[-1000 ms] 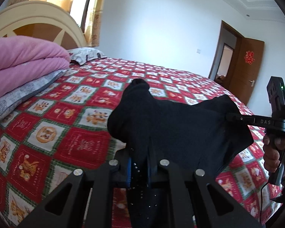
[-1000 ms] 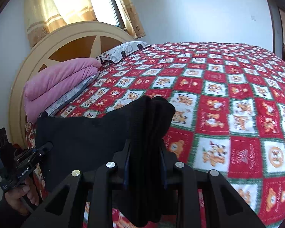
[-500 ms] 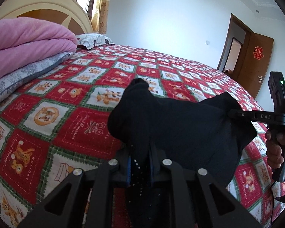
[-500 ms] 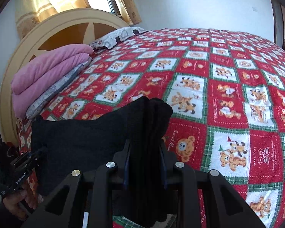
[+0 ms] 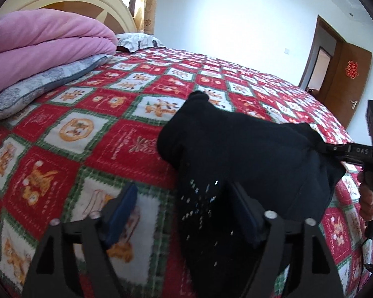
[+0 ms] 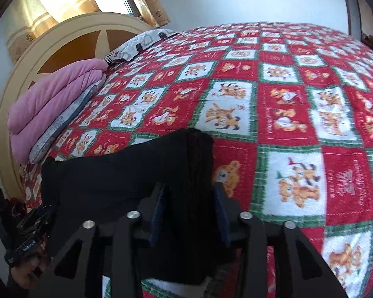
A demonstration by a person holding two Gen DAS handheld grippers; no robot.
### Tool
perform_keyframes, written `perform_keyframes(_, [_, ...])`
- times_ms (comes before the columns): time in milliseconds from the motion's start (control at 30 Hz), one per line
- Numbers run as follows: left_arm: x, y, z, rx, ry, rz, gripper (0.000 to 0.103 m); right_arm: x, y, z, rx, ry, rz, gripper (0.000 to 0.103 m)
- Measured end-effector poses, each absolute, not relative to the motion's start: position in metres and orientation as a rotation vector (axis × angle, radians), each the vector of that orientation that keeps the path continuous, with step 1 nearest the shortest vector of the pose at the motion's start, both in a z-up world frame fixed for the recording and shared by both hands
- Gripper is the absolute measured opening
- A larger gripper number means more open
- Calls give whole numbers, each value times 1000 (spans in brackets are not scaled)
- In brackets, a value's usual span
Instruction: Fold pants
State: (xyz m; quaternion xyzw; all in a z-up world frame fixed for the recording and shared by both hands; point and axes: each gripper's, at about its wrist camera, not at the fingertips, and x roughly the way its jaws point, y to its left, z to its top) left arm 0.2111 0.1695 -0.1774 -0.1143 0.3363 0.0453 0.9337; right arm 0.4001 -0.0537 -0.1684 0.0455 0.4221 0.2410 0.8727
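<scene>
Because the black pants [image 5: 241,149] now rest across the patterned bedspread [image 5: 92,134], low in the centre of both wrist views, I no longer need to carry them, and both sets of my jaws are opening. In the left wrist view my left gripper [image 5: 184,211] stands wide: the left blue pad is well clear of the cloth over the quilt squares at lower left, while the dark bundle drapes between the fingers, lying against the right one. I judge this side released. In the right wrist view my right gripper [image 6: 189,206] is parting more narrowly; the thick folded edge of the pants runs up between the pads, and I see slim gaps beside it, so the pinch looks let go, though the cloth is dark and I say that with some caution.

Each gripper has one end of the fold, which explains why the fabric spans from lower left to centre in the right view and reaches toward the other handle at the right edge of the left view. Gripped at both ends, the layers could be kept level. The pink blanket [image 5: 44,42] and pillows sit at upper left, well apart.
</scene>
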Motion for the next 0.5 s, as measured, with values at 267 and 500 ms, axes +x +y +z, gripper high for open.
perform_keyframes(267, [171,167,-169,-281,678,120,88,355,-89,-153,101,808,377,52])
perform_keyframes(500, [137,152,-145,-297,612,110,88,285,-101,-138,102,754,360,57])
